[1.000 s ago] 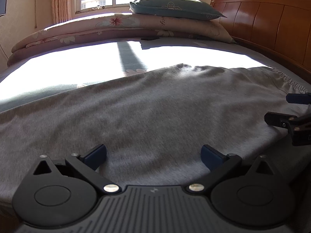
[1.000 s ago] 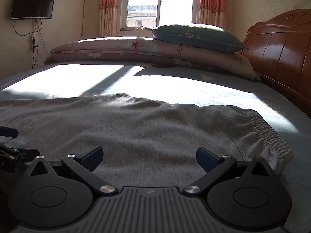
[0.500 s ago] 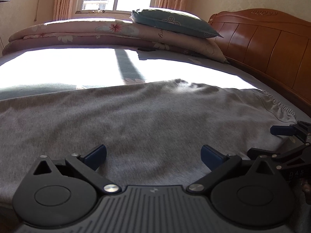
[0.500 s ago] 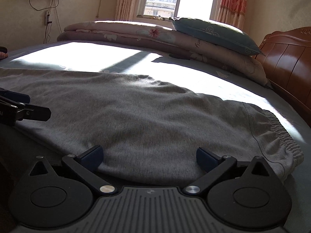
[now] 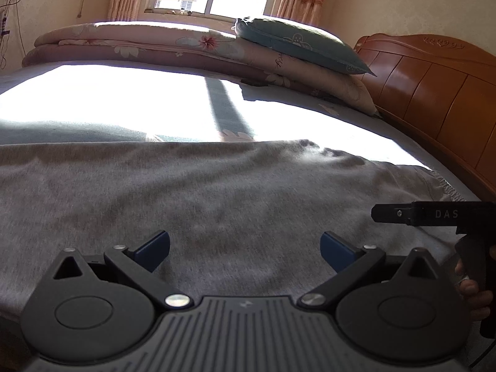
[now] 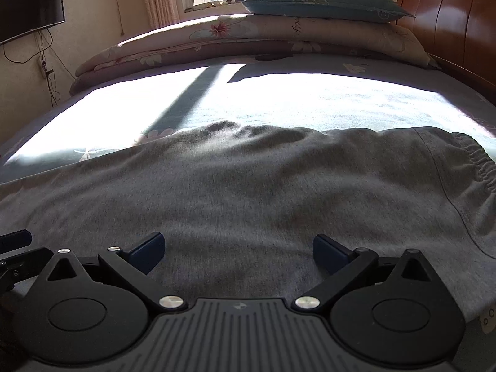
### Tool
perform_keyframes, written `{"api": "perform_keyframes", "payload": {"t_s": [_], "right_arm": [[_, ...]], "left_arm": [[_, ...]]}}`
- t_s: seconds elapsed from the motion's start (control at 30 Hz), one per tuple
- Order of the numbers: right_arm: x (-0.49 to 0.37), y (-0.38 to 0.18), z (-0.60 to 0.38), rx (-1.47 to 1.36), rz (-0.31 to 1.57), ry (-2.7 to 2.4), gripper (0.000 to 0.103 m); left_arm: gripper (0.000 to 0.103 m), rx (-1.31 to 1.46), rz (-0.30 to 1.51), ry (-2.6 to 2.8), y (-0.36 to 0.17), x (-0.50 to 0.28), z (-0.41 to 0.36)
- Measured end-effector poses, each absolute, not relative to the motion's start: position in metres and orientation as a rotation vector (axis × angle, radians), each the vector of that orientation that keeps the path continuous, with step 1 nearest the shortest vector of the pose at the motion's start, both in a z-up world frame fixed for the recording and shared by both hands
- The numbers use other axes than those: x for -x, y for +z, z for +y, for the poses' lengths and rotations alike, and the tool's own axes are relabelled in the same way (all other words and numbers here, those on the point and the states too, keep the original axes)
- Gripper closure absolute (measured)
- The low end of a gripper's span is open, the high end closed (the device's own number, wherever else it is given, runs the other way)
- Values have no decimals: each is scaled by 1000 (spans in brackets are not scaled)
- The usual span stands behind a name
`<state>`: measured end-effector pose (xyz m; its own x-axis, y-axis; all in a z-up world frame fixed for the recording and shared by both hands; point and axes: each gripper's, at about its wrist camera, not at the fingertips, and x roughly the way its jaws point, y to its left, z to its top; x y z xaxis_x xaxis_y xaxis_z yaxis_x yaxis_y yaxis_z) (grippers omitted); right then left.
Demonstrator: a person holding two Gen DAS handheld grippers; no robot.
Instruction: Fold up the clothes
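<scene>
Grey sweatpants (image 5: 217,192) lie spread flat across the bed, filling the near half of both views (image 6: 248,186). Their elastic waistband (image 6: 477,167) is at the right end. My left gripper (image 5: 245,248) hovers open just above the near edge of the fabric, nothing between its blue pads. My right gripper (image 6: 238,249) is likewise open over the near edge, closer to the waistband. In the left wrist view the right gripper (image 5: 434,214) shows from the side at the right, held by a hand (image 5: 474,291). The left gripper's tip (image 6: 15,241) shows at the left edge of the right wrist view.
The bed sheet (image 5: 155,102) beyond the pants is in bright sunlight. A folded floral quilt (image 5: 155,46) with a teal pillow (image 5: 297,46) on it lies at the far side. A wooden headboard (image 5: 434,93) bounds the right. A wall television (image 6: 31,9) hangs at left.
Both grippers have risen and tilted, shifting the views; the right gripper now sits level beside the left one. The pants have not moved and both grippers stay open.
</scene>
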<state>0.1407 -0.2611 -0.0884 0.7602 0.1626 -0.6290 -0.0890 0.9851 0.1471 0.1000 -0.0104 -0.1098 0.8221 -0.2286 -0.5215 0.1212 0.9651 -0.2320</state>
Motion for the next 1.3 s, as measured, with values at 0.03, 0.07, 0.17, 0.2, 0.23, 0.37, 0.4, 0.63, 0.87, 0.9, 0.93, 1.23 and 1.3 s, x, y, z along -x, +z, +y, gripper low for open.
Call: {"api": "perform_keyframes", "payload": {"t_s": [0.03,0.07,0.17,0.2,0.23,0.37,0.4,0.63,0.87,0.9,0.93,1.23,1.3], "right_arm": [[-139,-83,-261,-125,679,135,0],[-137,-78,-259,-132,663,141,0],[-141,-74,-245,-73,664,161,0],[-145,-78,-240,-50,681,159,0],[-152,-85,-237,-50,718,166,0],[-168,-96,-235,-26,746,117,0],[-168,-92,-236,-52,744,107,0],[-150,-79,-216,-11,697,144,0],[-151,-104,-208,33,707,129,0],[-152,-103,-209,36,716,134,0],[-153,-102,-209,39,725,138,0],[-141,-78,-225,-8,748,202,0],[-125,-71,-232,-17,706,204,0]], "left_arm": [[1,192,581,-168,-109,-100,-8],[1,189,586,-150,-109,-101,-7],[1,188,587,-118,-109,-101,-1],[1,193,590,-117,-109,-101,1],[1,199,593,-119,-110,-101,3],[1,211,593,-108,-108,-101,7],[1,212,588,-102,-107,-101,9],[1,222,577,-60,-104,-100,17],[1,315,643,-76,-110,-107,30],[1,323,643,-75,-111,-107,31],[1,329,642,-75,-111,-107,32],[1,351,614,-74,-115,-108,34],[1,347,606,-67,-116,-108,32]]}}
